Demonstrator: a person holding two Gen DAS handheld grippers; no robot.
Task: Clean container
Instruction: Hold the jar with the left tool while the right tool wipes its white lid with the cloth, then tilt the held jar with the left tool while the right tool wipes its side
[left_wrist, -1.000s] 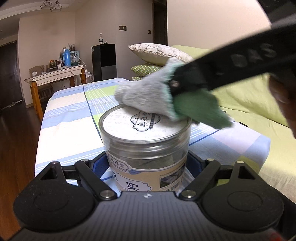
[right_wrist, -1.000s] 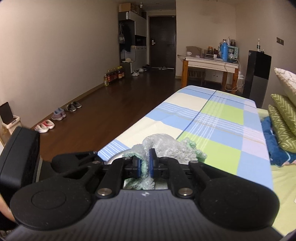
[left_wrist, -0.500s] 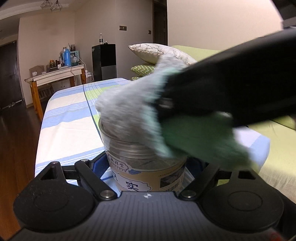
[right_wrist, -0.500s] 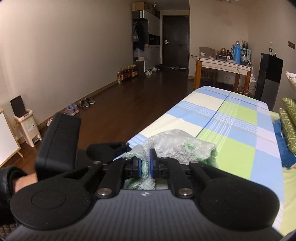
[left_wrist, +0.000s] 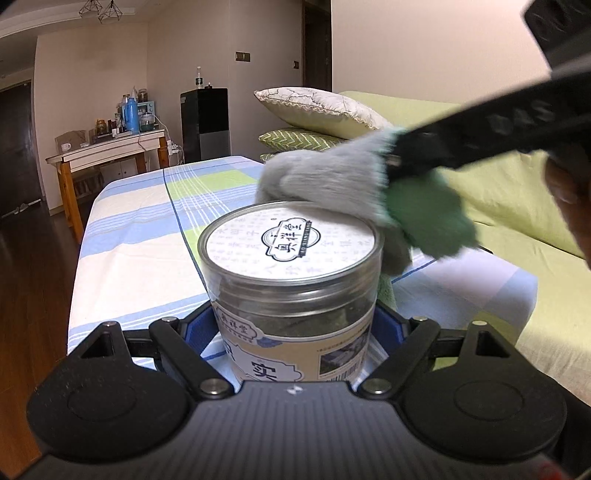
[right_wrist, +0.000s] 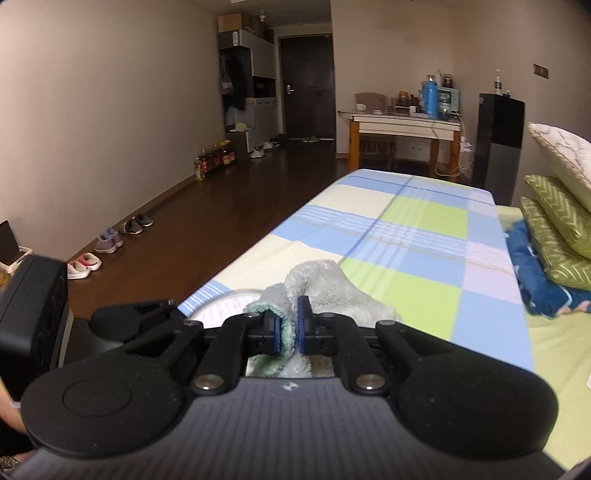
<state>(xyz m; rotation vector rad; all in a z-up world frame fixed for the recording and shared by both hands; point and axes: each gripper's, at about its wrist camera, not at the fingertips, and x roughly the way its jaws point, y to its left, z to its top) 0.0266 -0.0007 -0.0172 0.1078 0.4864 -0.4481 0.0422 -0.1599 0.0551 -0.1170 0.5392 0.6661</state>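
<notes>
A round clear container (left_wrist: 291, 291) with a white printed lid stands upright on the checked cloth. My left gripper (left_wrist: 295, 325) is shut on its lower body, blue pads on both sides. My right gripper (right_wrist: 289, 328) is shut on a grey and green cloth (right_wrist: 325, 291). In the left wrist view the cloth (left_wrist: 332, 181) rests on the far right edge of the lid, with the right gripper (left_wrist: 391, 166) reaching in from the right. A sliver of the lid (right_wrist: 225, 306) shows in the right wrist view, left of the cloth.
The checked cloth covers a long table (left_wrist: 129, 229). A green sofa (left_wrist: 517, 206) with stacked pillows (left_wrist: 317, 114) lies to the right. A wooden desk (left_wrist: 107, 151) with bottles and a black cabinet (left_wrist: 205, 122) stand at the far end. Shoes (right_wrist: 107, 243) line the wood floor.
The right gripper swept the cloth forward over the whole lid, then drew it back to the lid's far right edge. The container and left gripper stayed still.
</notes>
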